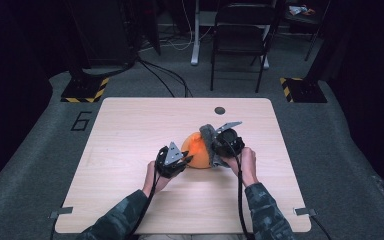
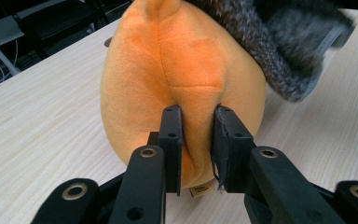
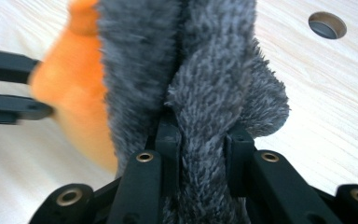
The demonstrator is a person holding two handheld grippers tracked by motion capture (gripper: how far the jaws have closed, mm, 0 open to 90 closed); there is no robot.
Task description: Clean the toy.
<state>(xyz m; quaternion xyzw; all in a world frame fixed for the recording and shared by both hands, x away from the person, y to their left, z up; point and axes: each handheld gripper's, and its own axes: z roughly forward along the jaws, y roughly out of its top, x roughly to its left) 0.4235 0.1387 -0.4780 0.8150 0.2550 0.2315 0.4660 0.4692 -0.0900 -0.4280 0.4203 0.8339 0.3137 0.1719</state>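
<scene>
Left tongs [image 2: 196, 140] clamped on a fold of the smooth, rounded orange plush toy [image 2: 168, 74], right tongs [image 3: 200, 144] gripping the shaggy grey fleece [image 3: 205, 70] draped over it. Resting mid pale woodgrain tabletop [image 1: 130, 130]; farther off, a round hole [image 3: 327, 24], sharper from the right gripper view.

Grey fur [image 3: 200, 93] over right fingers [image 3: 168, 140]
</scene>
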